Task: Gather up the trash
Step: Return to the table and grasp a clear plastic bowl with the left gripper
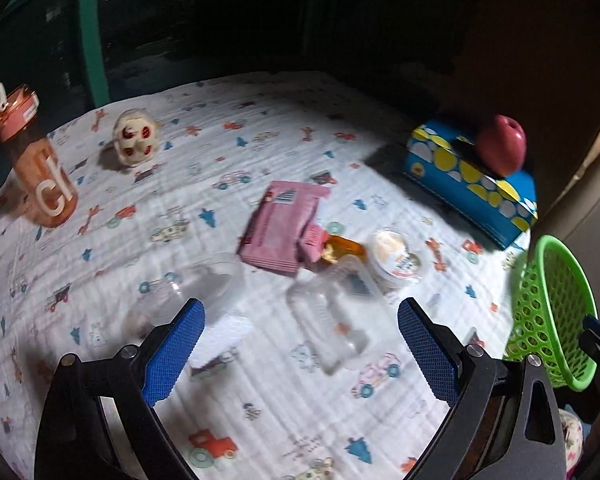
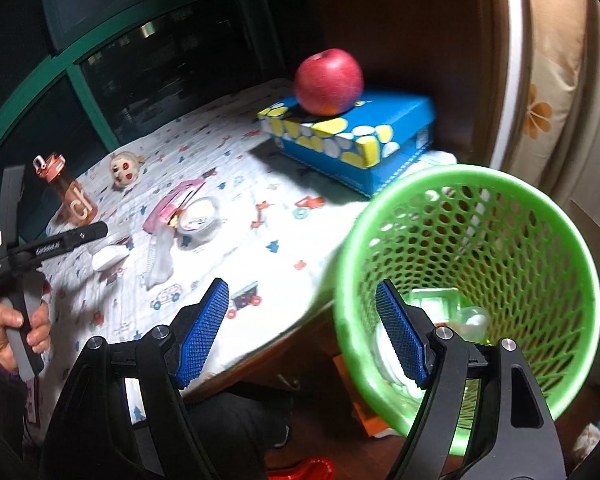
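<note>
Trash lies mid-table: a pink wrapper [image 1: 283,226], a small orange packet [image 1: 342,250], a round white lidded cup [image 1: 396,258], a clear plastic tray [image 1: 332,320] and a clear cup [image 1: 204,284]. My left gripper [image 1: 300,354] is open, hovering just short of the clear tray. My right gripper [image 2: 302,334] is open over the near rim of the green mesh basket [image 2: 500,240], which holds some pale trash [image 2: 452,312]. The basket also shows in the left wrist view [image 1: 548,312]. The wrapper [image 2: 172,204] and the white cup [image 2: 200,218] show in the right wrist view.
A red apple [image 2: 328,80] sits on a blue dotted box [image 2: 364,136] at the table's far right. An orange water bottle [image 1: 40,168] and a doll's head [image 1: 136,142] stand at the far left. The patterned cloth [image 1: 300,420] covers the table.
</note>
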`<state>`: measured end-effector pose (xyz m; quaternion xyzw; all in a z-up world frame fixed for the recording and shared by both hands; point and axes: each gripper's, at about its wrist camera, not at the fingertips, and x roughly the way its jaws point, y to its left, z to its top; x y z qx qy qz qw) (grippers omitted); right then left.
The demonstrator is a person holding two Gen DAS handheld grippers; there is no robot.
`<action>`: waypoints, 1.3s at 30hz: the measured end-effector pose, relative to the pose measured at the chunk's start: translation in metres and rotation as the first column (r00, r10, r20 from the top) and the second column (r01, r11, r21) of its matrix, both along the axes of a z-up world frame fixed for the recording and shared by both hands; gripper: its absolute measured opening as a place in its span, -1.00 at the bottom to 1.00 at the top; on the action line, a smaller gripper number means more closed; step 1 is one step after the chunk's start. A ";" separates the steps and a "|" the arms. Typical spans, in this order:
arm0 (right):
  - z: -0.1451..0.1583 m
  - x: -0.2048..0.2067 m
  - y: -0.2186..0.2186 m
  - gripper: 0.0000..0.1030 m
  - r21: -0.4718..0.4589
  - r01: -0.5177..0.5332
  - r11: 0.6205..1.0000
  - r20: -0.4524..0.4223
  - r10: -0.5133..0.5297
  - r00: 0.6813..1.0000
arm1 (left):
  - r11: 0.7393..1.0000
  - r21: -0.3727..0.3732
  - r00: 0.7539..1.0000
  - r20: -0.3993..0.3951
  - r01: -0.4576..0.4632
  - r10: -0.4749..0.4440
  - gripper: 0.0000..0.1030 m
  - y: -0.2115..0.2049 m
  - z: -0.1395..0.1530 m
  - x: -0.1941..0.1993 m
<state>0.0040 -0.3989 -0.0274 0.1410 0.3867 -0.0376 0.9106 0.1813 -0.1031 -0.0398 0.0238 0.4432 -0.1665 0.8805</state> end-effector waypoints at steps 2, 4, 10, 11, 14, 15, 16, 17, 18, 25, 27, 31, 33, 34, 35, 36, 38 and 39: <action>-0.001 0.007 0.010 0.47 0.000 -0.022 1.000 -0.003 0.022 1.000 | 0.999 -0.017 0.998 -0.032 -0.045 0.044 0.82 0.020 -0.004 0.015; -0.001 0.014 0.018 0.47 0.002 -0.043 0.999 -0.006 0.043 0.999 | 0.997 -0.041 0.995 -0.073 -0.073 0.070 0.82 0.036 -0.011 0.029; -0.005 0.033 0.042 0.47 0.005 -0.097 0.995 -0.023 0.097 0.995 | 0.995 -0.058 0.984 -0.166 -0.079 0.068 0.83 0.054 -0.037 0.056; -0.006 0.037 0.046 0.47 0.006 -0.107 0.994 -0.027 0.107 0.994 | 0.996 -0.057 0.983 -0.172 -0.072 0.061 0.83 0.055 -0.040 0.058; -0.010 0.047 0.058 0.47 0.007 -0.134 0.991 -0.039 0.134 0.990 | 0.997 -0.060 0.982 -0.183 -0.050 0.038 0.84 0.055 -0.047 0.063; -0.012 0.050 0.062 0.47 0.008 -0.142 0.990 -0.043 0.142 0.989 | 0.997 -0.057 0.982 -0.187 -0.046 0.034 0.84 0.055 -0.049 0.064; -0.013 0.053 0.065 0.47 0.009 -0.149 0.989 -0.047 0.149 0.988 | 0.998 -0.050 0.982 -0.188 -0.043 0.032 0.84 0.054 -0.050 0.066; -0.015 0.057 0.069 0.47 0.010 -0.156 0.988 -0.050 0.156 0.986 | 0.998 -0.049 0.981 -0.190 -0.040 0.030 0.84 0.054 -0.052 0.068; -0.016 0.060 0.071 0.47 0.010 -0.162 0.987 -0.053 0.162 0.985 | 0.998 -0.047 0.981 -0.193 -0.039 0.029 0.84 0.054 -0.054 0.069; -0.022 0.080 0.094 0.47 0.006 -0.211 0.977 -0.074 0.211 0.975 | 0.997 -0.073 0.979 -0.204 -0.036 0.021 0.83 0.058 -0.063 0.076; -0.025 0.085 0.099 0.47 0.004 -0.224 0.975 -0.079 0.223 0.972 | 0.994 -0.096 0.978 -0.206 -0.042 0.021 0.73 0.062 -0.064 0.077; -0.030 0.096 0.110 0.47 0.006 -0.246 0.969 -0.091 0.245 0.965 | 0.991 -0.128 0.977 -0.215 -0.039 0.010 0.44 0.067 -0.066 0.076; -0.032 0.102 0.117 0.47 0.003 -0.260 0.966 -0.095 0.259 0.961 | 0.991 -0.131 0.979 -0.205 -0.035 0.008 0.37 0.068 -0.065 0.075; -0.033 0.105 0.122 0.47 0.002 -0.269 0.963 -0.098 0.268 0.958 | 0.991 -0.132 0.979 -0.203 -0.033 0.005 0.31 0.069 -0.065 0.074; -0.034 0.108 0.125 0.47 0.003 -0.277 0.961 -0.100 0.276 0.956 | 0.990 -0.138 0.979 -0.202 -0.030 0.001 0.28 0.069 -0.064 0.074; -0.035 0.111 0.128 0.47 0.002 -0.284 0.959 -0.102 0.282 0.954 | 0.989 -0.146 0.980 -0.200 -0.027 -0.003 0.22 0.070 -0.064 0.073; -0.038 0.116 0.135 0.47 -0.003 -0.298 0.954 -0.107 0.296 0.949 | 0.988 -0.153 0.981 -0.193 -0.026 -0.004 0.16 0.071 -0.061 0.071; -0.040 0.119 0.138 0.47 -0.004 -0.305 0.952 -0.111 0.303 0.947 | 0.988 -0.155 0.982 -0.187 -0.023 -0.007 0.11 0.072 -0.060 0.069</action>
